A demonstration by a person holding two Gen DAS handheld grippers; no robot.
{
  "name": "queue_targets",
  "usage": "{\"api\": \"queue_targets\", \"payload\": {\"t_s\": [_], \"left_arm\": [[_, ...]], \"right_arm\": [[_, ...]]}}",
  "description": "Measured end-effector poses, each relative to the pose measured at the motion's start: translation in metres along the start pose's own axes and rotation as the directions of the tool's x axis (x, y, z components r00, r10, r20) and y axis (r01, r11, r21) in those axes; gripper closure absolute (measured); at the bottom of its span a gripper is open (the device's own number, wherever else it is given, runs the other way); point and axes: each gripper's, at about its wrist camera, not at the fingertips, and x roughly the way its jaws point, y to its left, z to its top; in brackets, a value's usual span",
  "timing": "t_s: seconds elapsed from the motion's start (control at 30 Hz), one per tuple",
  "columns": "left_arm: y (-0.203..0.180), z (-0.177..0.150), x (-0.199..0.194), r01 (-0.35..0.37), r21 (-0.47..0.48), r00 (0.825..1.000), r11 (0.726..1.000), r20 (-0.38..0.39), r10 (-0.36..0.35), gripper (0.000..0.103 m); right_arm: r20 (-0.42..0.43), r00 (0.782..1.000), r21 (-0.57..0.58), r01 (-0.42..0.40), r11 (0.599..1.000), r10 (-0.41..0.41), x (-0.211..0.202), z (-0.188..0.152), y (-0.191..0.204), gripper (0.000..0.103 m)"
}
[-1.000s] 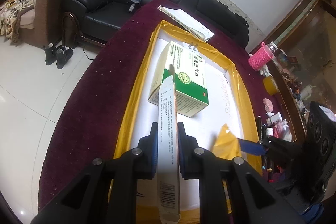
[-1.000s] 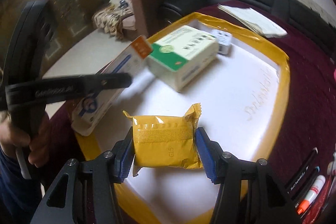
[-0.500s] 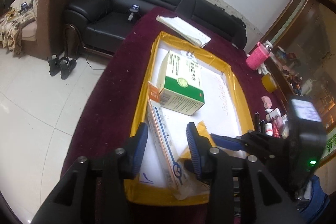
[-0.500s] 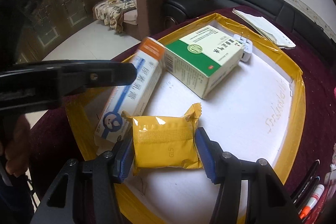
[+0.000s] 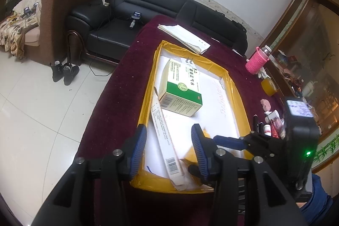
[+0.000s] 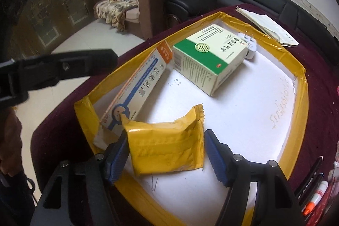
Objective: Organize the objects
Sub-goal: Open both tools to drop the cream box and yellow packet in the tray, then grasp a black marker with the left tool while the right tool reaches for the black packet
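Inside the yellow-rimmed tray (image 6: pixel 300 99), the long ointment box (image 6: pixel 137 86) leans against the left wall beside the green medicine box (image 6: pixel 207 56), apparently for tidy packing. The left gripper (image 5: pixel 168 147), jaws just opening, stands clear; the right gripper (image 6: pixel 165 156), jaws widening, frees the yellow packet (image 6: pixel 167 143).

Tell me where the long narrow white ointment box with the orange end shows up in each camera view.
Left wrist view: the long narrow white ointment box lies lower centre, along the tray's left wall, between the open left gripper fingers.
Right wrist view: same box, left of centre, behind the yellow foil packet.
Shared landmark: the green-and-white medicine carton by the box's far end.
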Motion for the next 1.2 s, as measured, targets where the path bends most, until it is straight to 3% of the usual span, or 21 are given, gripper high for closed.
{"api": "queue_targets", "payload": {"t_s": [0.27, 0.47, 0.63, 0.77, 0.87, 1.0, 1.2], "left_arm": [[-0.021, -0.005, -0.005, -0.005, 0.034, 1.000, 0.999, -0.003, 0.005, 0.054], [-0.055, -0.012, 0.008, 0.012, 0.100, 0.999, 0.995, -0.040, -0.008, 0.054], [-0.100, -0.019, 0.026, 0.048, 0.187, 0.995, 0.981, -0.091, -0.032, 0.054], [-0.154, -0.025, 0.053, 0.086, 0.269, 0.987, 0.959, -0.152, -0.047, 0.054], [-0.193, -0.031, 0.079, 0.115, 0.335, 0.978, 0.935, -0.203, -0.048, 0.054], [-0.236, -0.040, 0.119, 0.127, 0.393, 0.963, 0.911, -0.271, -0.018, 0.054], [-0.258, -0.044, 0.164, 0.101, 0.411, 0.947, 0.906, -0.319, 0.040, 0.054]], "right_arm": [[0.078, 0.996, 0.053, -0.046, 0.998, 0.042, -0.036, -0.013, -0.014, 0.028], [0.175, 0.981, 0.173, -0.110, 0.979, 0.079, -0.082, -0.043, -0.056, 0.027], [0.283, 0.959, 0.302, -0.086, 0.949, -0.003, -0.129, -0.082, -0.113, 0.027], [0.351, 0.930, 0.430, -0.057, 0.901, -0.109, -0.164, -0.119, -0.166, 0.027], [0.359, 0.915, 0.510, -0.029, 0.860, -0.182, -0.180, -0.147, -0.197, 0.027], [0.378, 0.905, 0.581, -0.068, 0.811, -0.195, -0.196, -0.183, -0.226, 0.027], [0.380, 0.894, 0.644, -0.069, 0.762, -0.240, -0.218, -0.233, -0.252, 0.025]]}}
